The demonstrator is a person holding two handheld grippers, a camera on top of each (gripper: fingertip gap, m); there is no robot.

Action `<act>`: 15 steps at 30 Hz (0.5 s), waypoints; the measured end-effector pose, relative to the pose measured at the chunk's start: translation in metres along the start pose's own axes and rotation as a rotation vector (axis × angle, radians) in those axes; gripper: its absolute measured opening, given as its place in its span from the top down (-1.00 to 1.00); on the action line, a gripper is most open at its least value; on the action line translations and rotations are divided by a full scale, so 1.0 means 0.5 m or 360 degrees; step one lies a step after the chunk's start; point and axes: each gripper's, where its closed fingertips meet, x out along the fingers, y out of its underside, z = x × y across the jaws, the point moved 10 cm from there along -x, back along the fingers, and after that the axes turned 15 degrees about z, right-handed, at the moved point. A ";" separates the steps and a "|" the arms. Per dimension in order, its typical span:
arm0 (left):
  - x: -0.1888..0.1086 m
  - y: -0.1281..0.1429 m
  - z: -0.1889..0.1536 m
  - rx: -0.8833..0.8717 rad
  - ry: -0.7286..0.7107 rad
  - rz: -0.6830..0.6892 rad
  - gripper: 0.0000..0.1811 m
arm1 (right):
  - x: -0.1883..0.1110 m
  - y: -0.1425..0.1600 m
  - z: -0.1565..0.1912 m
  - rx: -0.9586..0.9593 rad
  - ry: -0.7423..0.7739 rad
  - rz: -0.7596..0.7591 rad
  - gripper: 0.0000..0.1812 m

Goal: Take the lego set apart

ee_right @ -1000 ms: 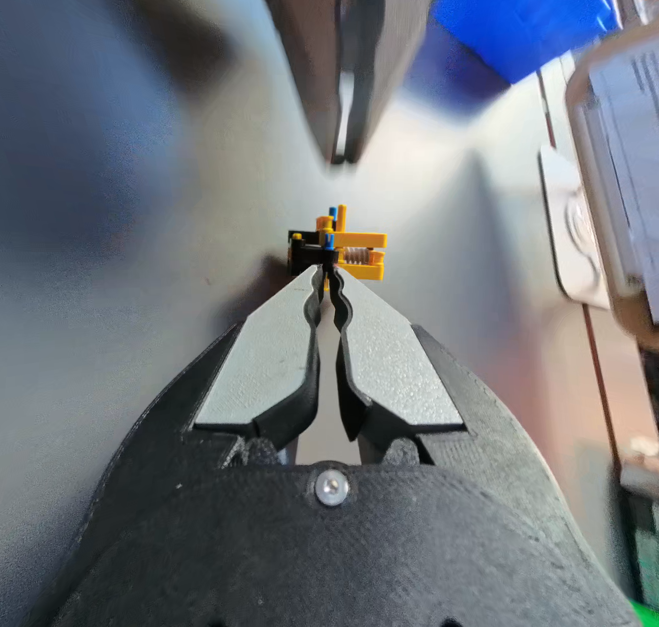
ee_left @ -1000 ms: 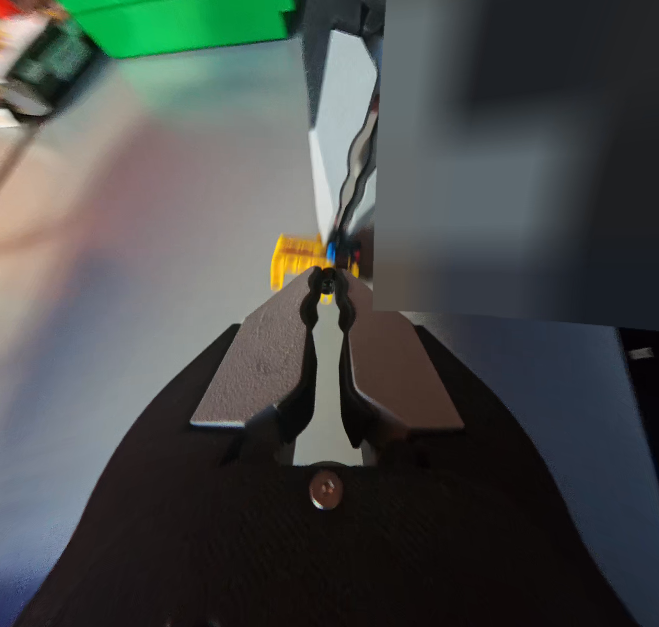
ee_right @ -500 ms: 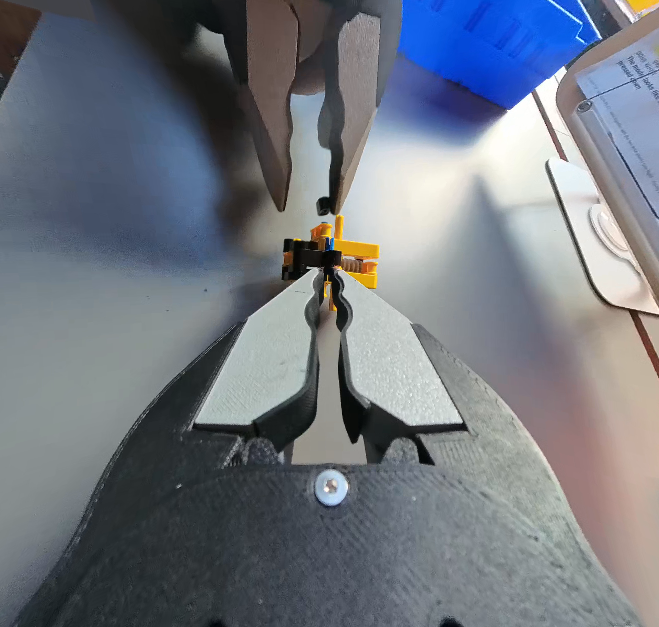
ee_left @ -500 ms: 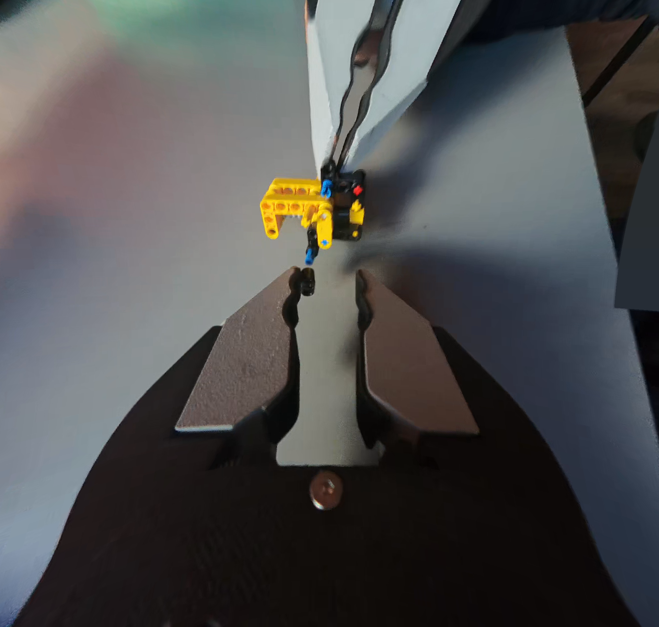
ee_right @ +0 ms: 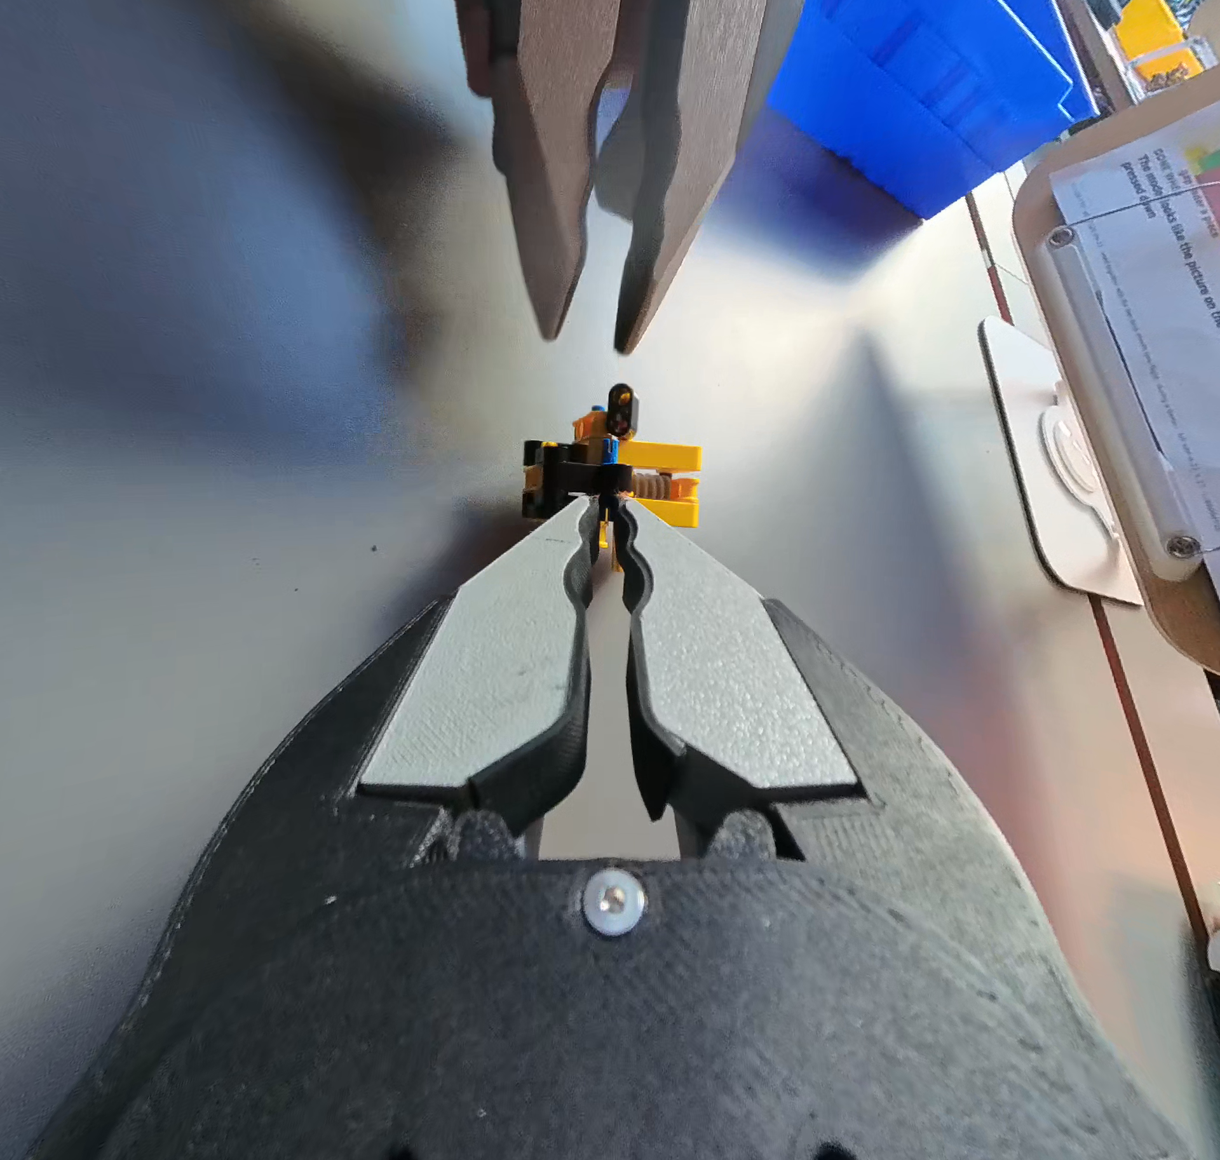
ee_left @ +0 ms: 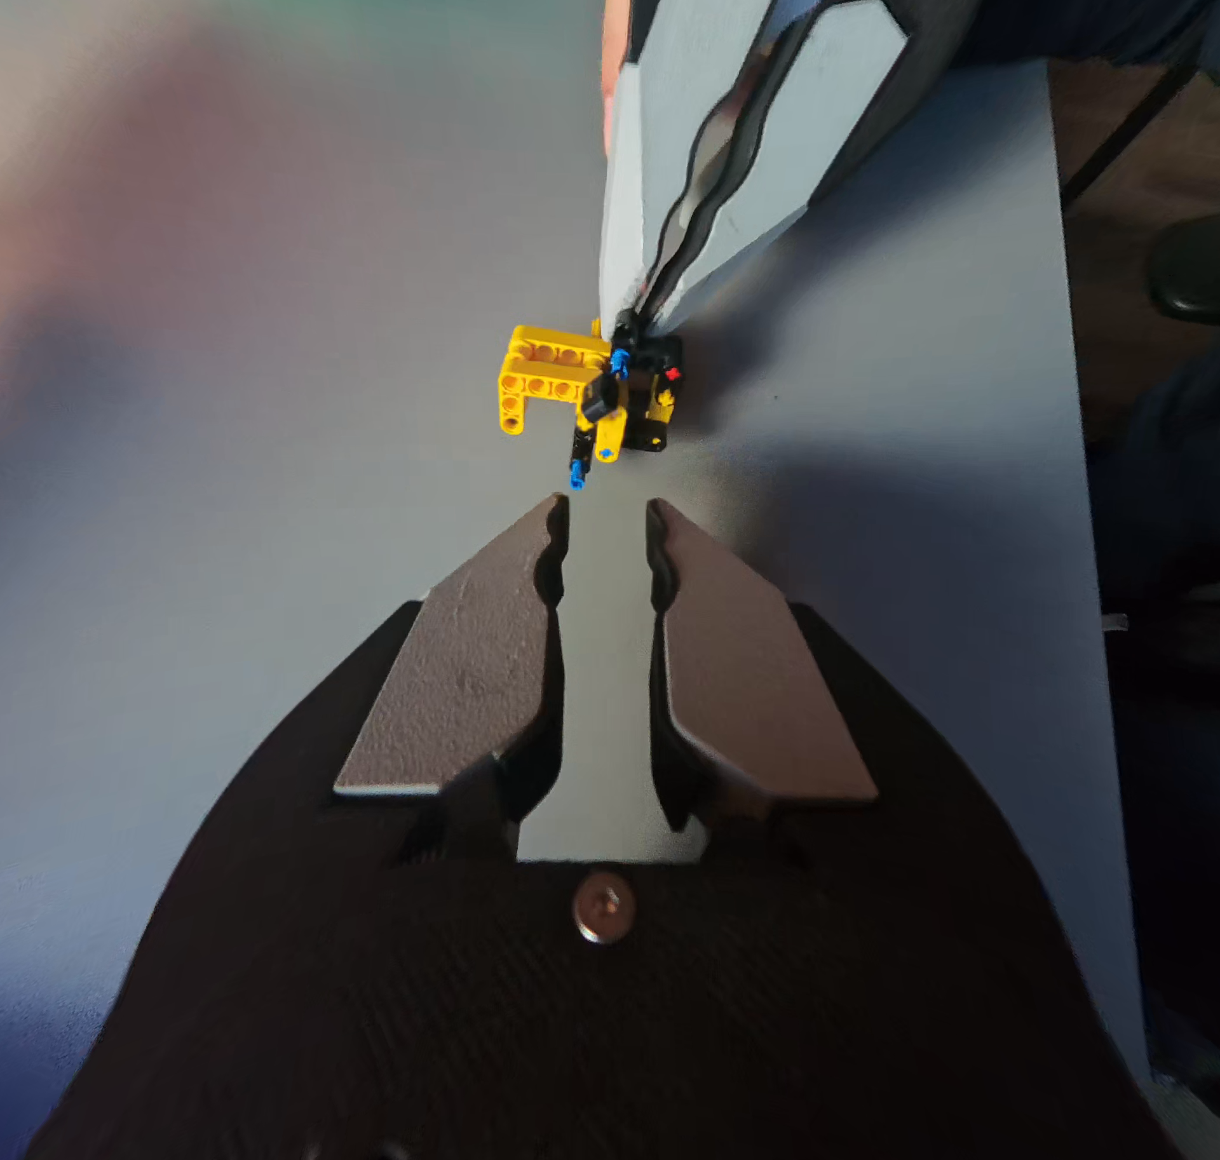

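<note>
A small yellow and black lego set (ee_left: 561, 382) stands on the grey table (ee_left: 264, 534); it also shows in the right wrist view (ee_right: 660, 458). My right gripper (ee_right: 604, 501) is shut on the set's black near part, and it reaches in from the top of the left wrist view (ee_left: 630, 323). My left gripper (ee_left: 607, 504) is open and empty, a short way back from the set, and it hangs above the set in the right wrist view (ee_right: 584, 343). A small black piece (ee_left: 597, 399) rests against the set's top (ee_right: 620, 405).
A blue bin (ee_right: 924, 72) stands at the back right. A stand with a printed sheet (ee_right: 1135, 310) on a white base (ee_right: 1036, 462) is at the right. The table's edge (ee_left: 1073, 468) runs along the right, with dark floor beyond. Left tips to right tips: about 5 cm.
My left gripper opened and drew back from the set. The small black piece it had pulled off left its fingertip and now rests on the set. The right gripper kept its hold.
</note>
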 end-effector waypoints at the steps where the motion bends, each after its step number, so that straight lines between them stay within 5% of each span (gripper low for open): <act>1: -0.009 -0.003 0.001 0.0004 -0.0011 -0.0044 0.79 | -0.001 0.001 -0.001 0.0000 0.0004 0.0003 0.98; 7: -0.005 -0.030 -0.005 0.0065 -0.0132 -0.0195 0.75 | 0.003 -0.012 0.010 -0.0070 0.0009 -0.0008 0.99; 15: 0.009 -0.001 0.003 0.0074 -0.0149 0.0056 1.00 | -0.004 -0.006 0.008 -0.0072 0.0021 0.0017 0.98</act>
